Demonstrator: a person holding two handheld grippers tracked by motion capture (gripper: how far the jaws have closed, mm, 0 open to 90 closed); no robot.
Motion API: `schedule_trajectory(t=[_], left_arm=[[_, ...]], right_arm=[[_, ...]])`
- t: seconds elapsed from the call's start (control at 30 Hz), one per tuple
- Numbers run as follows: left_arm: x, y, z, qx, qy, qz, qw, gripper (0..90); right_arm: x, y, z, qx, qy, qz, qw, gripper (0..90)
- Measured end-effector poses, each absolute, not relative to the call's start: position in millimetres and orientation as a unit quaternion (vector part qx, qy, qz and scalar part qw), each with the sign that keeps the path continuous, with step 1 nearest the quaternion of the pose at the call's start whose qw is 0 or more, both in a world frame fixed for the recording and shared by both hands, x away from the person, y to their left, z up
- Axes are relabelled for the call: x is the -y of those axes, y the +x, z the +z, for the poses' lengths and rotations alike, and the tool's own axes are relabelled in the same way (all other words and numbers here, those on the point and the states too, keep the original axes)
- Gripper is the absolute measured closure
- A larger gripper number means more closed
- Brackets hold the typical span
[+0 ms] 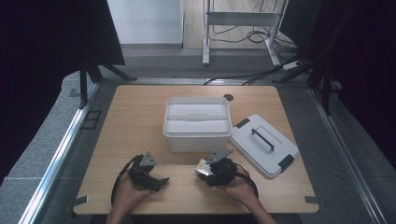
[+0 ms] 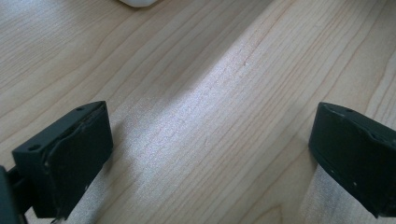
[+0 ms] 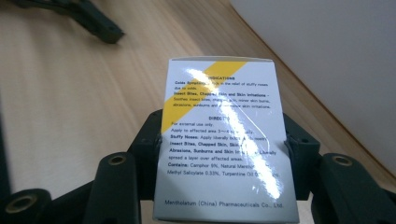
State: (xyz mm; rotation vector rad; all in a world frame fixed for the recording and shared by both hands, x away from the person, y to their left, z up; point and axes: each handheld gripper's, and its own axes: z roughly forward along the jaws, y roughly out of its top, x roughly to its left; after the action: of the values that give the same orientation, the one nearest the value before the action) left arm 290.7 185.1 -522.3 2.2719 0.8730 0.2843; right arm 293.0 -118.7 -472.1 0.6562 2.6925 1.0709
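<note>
From the high view, the bin (image 1: 197, 122) is sitting open mid-table, its lid (image 1: 264, 145) lying just right of it; both grippers are hovering in front of the bin. In the left gripper view, the left gripper (image 2: 210, 158) is spreading wide over bare wood. In the right gripper view, the right gripper (image 3: 224, 154) is pinching a glossy box (image 3: 224, 140), probably ointment. The slick wrap could be letting it slip before reaching the bin.

White carton (image 3: 224, 140) with yellow stripe, black print; white bin (image 1: 197, 122).
</note>
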Motion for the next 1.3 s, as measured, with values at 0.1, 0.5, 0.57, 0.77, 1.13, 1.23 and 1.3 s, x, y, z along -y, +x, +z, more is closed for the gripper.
schedule_trajectory(t=[0.1, 0.5, 0.57, 0.77, 1.13, 1.23, 1.3], left_arm=[[-185.0, 290.7, -522.3, -0.335, 0.872, 0.109, 0.339, 0.0], [-185.2, 290.8, -522.2, -0.334, 0.873, 0.109, 0.338, 0.0], [-185.1, 290.8, -522.3, -0.334, 0.873, 0.109, 0.338, 0.0], [-185.2, 290.8, -522.2, -0.334, 0.873, 0.109, 0.338, 0.0], [-185.1, 290.8, -522.3, -0.334, 0.873, 0.109, 0.338, 0.0], [-185.1, 290.8, -522.3, -0.335, 0.873, 0.109, 0.338, 0.0], [-185.1, 290.8, -522.2, -0.334, 0.873, 0.109, 0.338, 0.0]], right_arm=[[122.6, 283.1, -468.2, -0.904, 0.212, 0.362, 0.083, 45.2], [131.7, 245.0, -471.4, -0.909, 0.188, 0.368, 0.065, 45.2], [134.0, 236.5, -476.4, -0.91, 0.187, 0.366, 0.063, 45.2], [136.6, 228.7, -486.8, -0.912, 0.186, 0.36, 0.064, 45.2], [141.2, 230.9, -483.8, -0.907, 0.188, 0.375, 0.044, 35.2], [143.7, 234.0, -475.8, -0.902, 0.193, 0.385, 0.038, 31.8], [144.6, 236.4, -471.6, -0.901, 0.196, 0.385, 0.037, 30.9]])
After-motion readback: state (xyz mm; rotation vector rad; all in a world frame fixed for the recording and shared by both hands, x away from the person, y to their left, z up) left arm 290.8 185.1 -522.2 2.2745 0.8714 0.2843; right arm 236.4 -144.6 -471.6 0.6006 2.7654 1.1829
